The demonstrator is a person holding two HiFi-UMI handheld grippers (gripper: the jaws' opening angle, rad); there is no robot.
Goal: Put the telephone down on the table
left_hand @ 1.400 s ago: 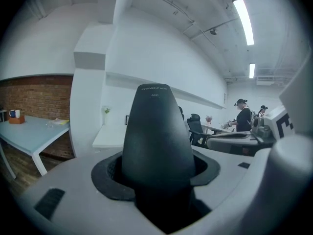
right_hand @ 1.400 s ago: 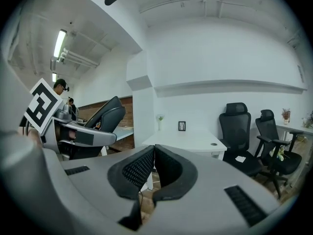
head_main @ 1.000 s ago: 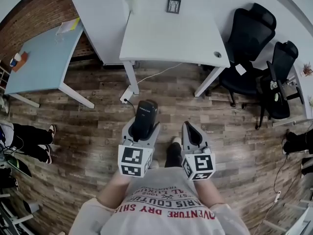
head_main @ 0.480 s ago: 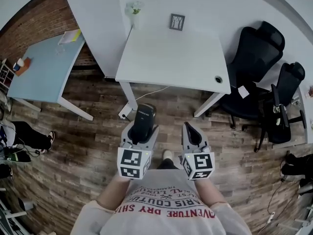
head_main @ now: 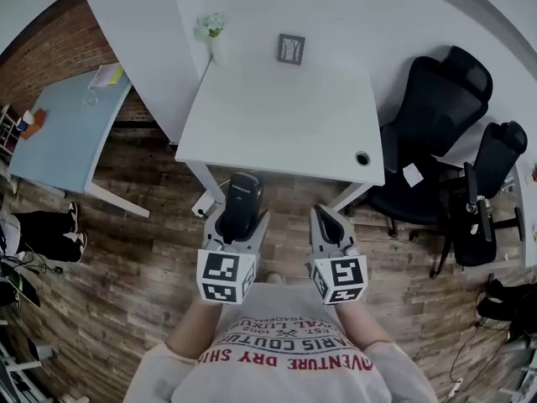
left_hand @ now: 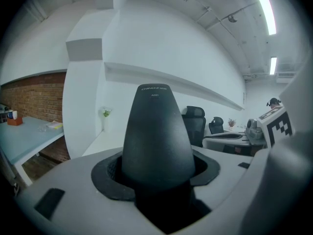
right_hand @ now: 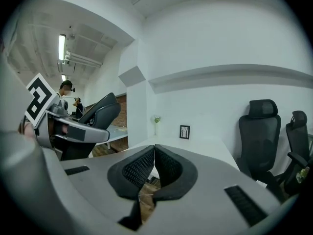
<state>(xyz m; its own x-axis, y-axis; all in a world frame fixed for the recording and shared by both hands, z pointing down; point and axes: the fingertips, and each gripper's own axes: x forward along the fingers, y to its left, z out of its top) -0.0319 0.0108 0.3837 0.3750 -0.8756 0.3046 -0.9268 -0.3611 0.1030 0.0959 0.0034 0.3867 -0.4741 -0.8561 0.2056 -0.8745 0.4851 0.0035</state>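
Note:
A black telephone handset (head_main: 242,196) (left_hand: 156,136) stands between the jaws of my left gripper (head_main: 238,215), which is shut on it; its rounded tip points at the white table (head_main: 285,116) ahead. In the left gripper view the handset fills the middle and hides what lies straight ahead. My right gripper (head_main: 329,225) (right_hand: 152,168) is beside it, shut with its black pads touching and nothing between them. Both grippers hang over the wood floor, just short of the table's near edge.
On the table's far side stand a small framed picture (head_main: 291,48) and a little plant in a vase (head_main: 211,28). Two black office chairs (head_main: 440,99) are to the right. A pale blue table (head_main: 59,128) stands to the left. A person's legs (head_main: 42,229) show at the far left.
Both grippers have moved forward towards the white table, which now lies closer and larger in the head view. The handset stays held in the left gripper.

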